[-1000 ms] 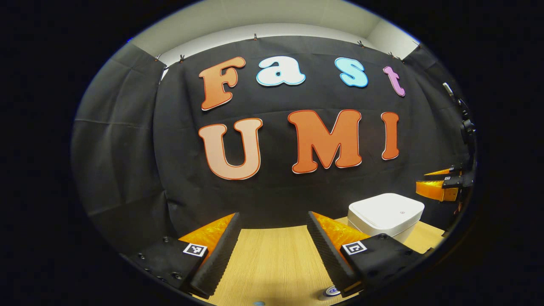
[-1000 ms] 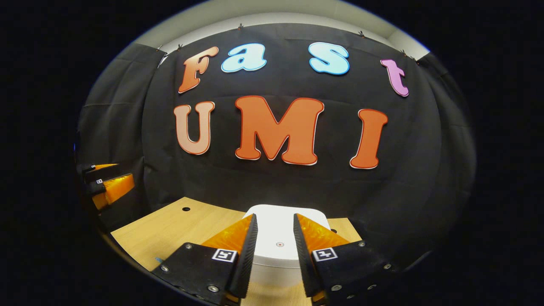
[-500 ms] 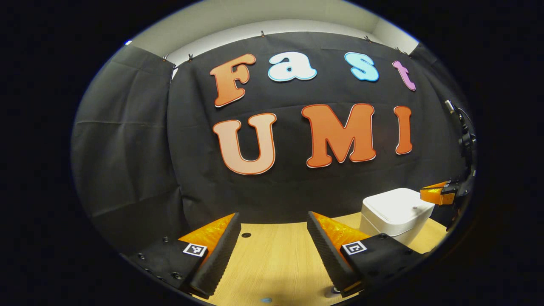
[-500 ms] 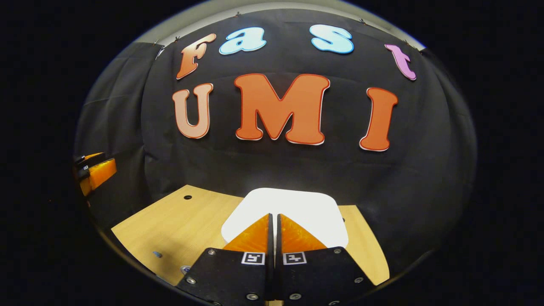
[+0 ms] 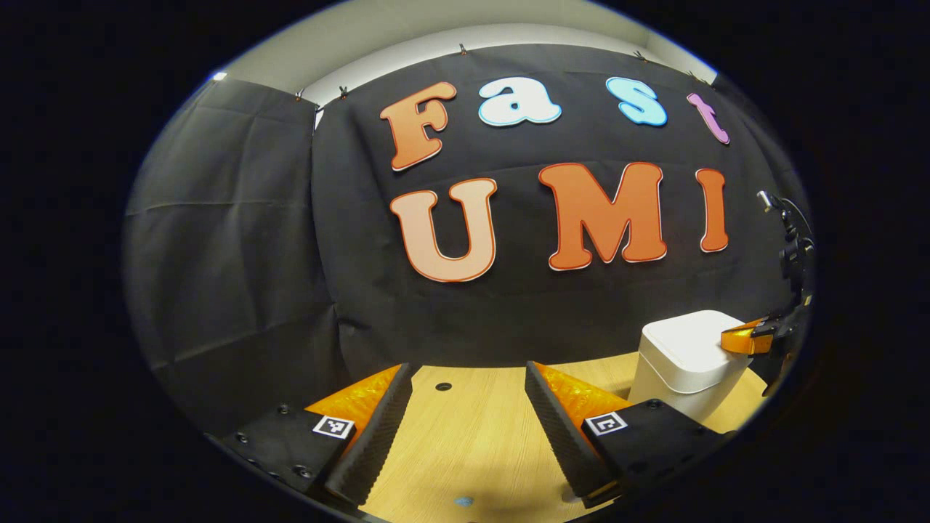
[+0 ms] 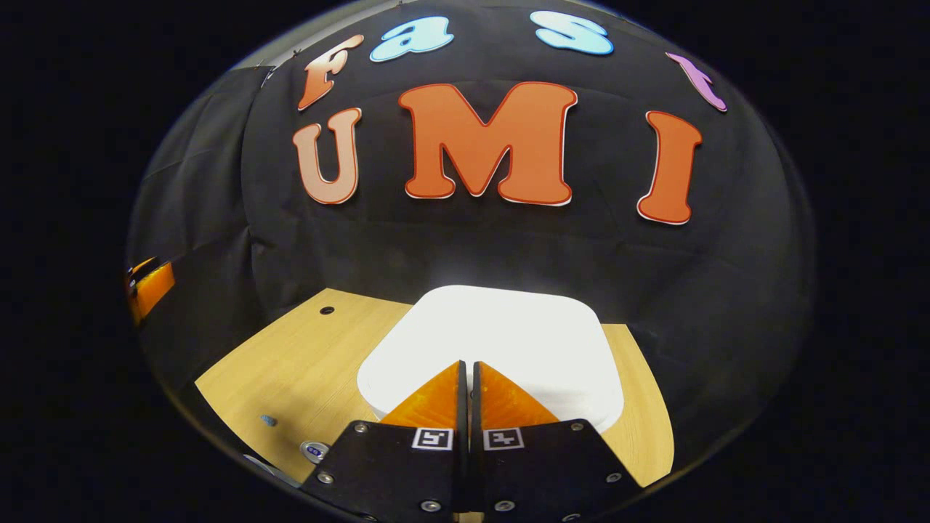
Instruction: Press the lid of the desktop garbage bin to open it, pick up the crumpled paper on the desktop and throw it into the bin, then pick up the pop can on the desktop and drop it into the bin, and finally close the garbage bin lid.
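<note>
Dim booth, bright overhead glare on the white bin lid [image 6: 501, 334], sharp centre, strong fisheye bending at edges

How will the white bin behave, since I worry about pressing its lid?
The white bin looks tall and light, so it may slide on the smooth desktop. The shut right tongs sit over its lid, so tipping seems unlikely.

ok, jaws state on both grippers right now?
Left gripper: jaws open, holding nothing, over the desk.
Right gripper: jaws closed, empty, tips over the closed bin lid; contact cannot be told.
</note>
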A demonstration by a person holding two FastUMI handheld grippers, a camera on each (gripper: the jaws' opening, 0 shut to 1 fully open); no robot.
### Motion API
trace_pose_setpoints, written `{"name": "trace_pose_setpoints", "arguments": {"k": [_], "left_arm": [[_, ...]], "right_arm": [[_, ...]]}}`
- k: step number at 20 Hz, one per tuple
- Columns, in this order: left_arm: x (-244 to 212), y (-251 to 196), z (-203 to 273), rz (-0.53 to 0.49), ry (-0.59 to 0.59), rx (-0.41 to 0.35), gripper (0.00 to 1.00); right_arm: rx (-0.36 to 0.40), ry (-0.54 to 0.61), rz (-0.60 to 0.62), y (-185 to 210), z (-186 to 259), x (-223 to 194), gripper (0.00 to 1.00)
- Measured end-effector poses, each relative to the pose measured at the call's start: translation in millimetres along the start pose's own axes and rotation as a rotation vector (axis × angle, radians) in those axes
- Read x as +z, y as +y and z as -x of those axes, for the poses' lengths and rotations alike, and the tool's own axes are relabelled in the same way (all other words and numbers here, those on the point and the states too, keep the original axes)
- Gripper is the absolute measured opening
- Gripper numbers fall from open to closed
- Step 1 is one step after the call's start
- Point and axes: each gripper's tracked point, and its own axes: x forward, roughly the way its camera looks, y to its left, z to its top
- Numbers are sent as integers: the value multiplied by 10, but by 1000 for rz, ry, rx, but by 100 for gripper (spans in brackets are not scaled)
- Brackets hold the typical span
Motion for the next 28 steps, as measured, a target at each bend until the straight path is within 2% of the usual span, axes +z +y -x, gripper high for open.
{"name": "trace_pose_setpoints", "arguments": {"k": [6,9,10,13,16,18,19,21,23,24,25,26,28], "left_arm": [[-73,-158,69,-28,34,13,99],[-146,-214,87,-24,52,16,100],[-186,-210,82,-21,59,12,100],[-263,-196,51,-28,60,-15,99],[-361,-94,-86,-19,78,-53,100],[-414,-12,-178,-21,77,-79,99],[-475,-6,-241,-24,87,-103,99],[-596,37,-359,-37,109,-139,99],[-671,42,-438,-40,119,-185,100],[-746,60,-484,-40,131,-206,94],[-814,64,-532,-37,148,-228,95],[-905,70,-572,-29,171,-252,100],[-1119,50,-602,-7,232,-295,100]], "right_arm": [[17,48,-24,6,-26,-63,1],[29,0,44,15,-8,-4,1],[22,-32,60,13,12,51,1],[-24,-32,98,-22,53,56,1],[-85,-138,107,-9,205,322,3],[-151,-204,87,-40,301,508,16],[-174,-238,77,-10,359,583,36],[-203,-296,54,65,461,716,54],[-195,-308,38,221,529,728,67],[-192,-304,37,299,550,706,71],[-194,-303,41,370,578,678,78],[-194,-299,45,447,598,633,81],[-187,-264,53,619,596,461,87]]}}
